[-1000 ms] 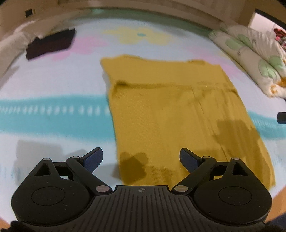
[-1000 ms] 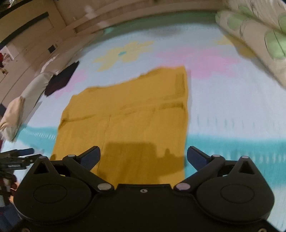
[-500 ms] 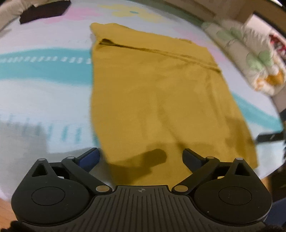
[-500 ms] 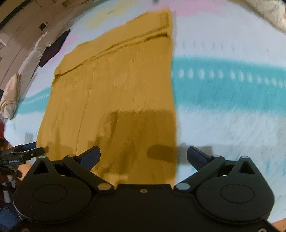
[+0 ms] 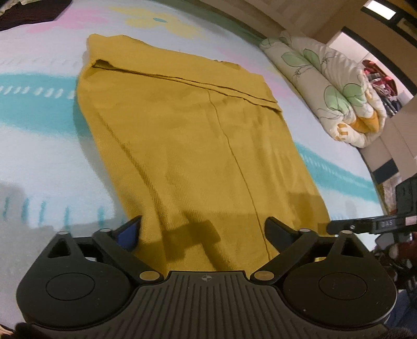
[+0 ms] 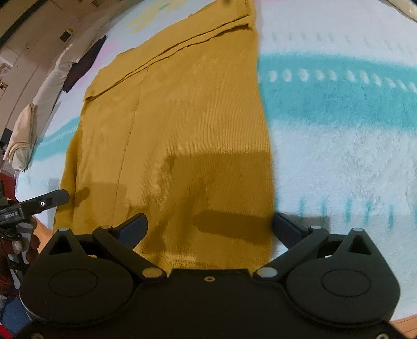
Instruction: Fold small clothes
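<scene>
- My grippers' garment [image 5: 198,146]: mustard yellow, plain ribbed knit.
- Blanket [image 6: 351,161]: pale, teal bands, pink and yellow flowers.
- Rolled quilt [image 5: 336,88]: cream, green leaf print.

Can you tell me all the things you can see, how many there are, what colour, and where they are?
Mustard-yellow knitted garment: one, yellow, spread flat on the blanket.
Fleecy bed blanket: one, white with teal stripes and pink and yellow flowers, under the garment.
Rolled leaf-print quilt: one, cream and green, far right.
Dark cloth: one, blackish, far left corner.
Left gripper: one, black, open over the garment's near edge.
Right gripper: one, black, open over the garment's near right corner.
</scene>
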A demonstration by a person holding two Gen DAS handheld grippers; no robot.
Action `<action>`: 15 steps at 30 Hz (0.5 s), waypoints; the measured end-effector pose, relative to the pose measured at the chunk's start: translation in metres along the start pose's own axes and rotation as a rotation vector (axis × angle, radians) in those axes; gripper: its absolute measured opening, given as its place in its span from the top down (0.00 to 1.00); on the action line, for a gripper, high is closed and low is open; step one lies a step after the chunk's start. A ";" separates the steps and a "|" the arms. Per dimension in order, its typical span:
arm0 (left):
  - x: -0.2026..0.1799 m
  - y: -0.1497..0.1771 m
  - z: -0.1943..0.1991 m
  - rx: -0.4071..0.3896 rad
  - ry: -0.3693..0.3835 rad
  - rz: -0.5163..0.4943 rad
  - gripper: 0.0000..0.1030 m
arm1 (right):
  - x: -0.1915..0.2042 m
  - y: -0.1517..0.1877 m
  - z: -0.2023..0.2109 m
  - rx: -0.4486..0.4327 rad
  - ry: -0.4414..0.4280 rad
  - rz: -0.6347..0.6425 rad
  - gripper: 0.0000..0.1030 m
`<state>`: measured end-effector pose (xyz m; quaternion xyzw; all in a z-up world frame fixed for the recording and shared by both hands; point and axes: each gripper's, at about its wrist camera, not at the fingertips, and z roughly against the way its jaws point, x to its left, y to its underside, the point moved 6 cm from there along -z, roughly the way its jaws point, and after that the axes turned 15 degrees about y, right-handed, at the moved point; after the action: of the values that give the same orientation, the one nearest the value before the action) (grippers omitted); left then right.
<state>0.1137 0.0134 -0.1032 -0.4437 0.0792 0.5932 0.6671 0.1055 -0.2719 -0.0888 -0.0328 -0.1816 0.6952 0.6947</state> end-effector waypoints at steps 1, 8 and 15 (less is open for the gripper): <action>0.000 0.000 0.000 0.001 -0.014 0.004 0.19 | 0.000 0.000 0.001 -0.003 0.008 0.003 0.16; 0.009 0.004 0.013 0.006 -0.130 0.041 0.82 | -0.004 -0.002 0.004 -0.017 0.063 0.014 0.60; 0.009 0.002 0.035 -0.057 -0.111 0.062 0.93 | -0.005 -0.007 0.018 -0.078 0.084 0.032 0.77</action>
<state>0.1000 0.0442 -0.0890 -0.4263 0.0390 0.6391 0.6390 0.1065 -0.2806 -0.0710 -0.0919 -0.1787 0.6967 0.6886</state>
